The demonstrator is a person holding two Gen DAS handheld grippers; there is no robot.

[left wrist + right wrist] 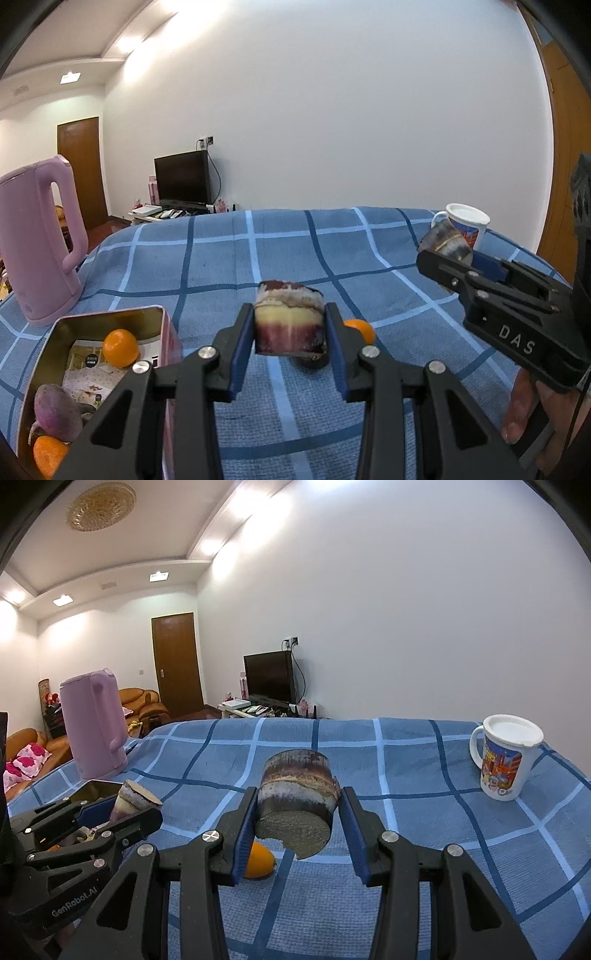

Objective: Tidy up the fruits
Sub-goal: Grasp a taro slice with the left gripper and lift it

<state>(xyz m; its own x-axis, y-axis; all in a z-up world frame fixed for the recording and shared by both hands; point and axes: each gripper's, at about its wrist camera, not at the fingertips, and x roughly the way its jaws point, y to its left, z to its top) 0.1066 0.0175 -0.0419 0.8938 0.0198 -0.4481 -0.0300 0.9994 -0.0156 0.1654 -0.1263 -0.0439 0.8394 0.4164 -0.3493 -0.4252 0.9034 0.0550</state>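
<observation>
Both my grippers pinch cut sugarcane chunks in the air, left gripper (290,325) on chunk (290,321) just right of the tin (110,317), right gripper (297,812) on chunk (297,794) above the orange (260,860); smooth rind could slip out, dropping onto it.

Both tongs are black plastic linkages with silver round screws and blue pads on the finger insides. The left tongs (290,332) carry white "GenRobot.AI" lettering on the body; the right tongs (297,818) carry "DAS" in white on the side.
</observation>
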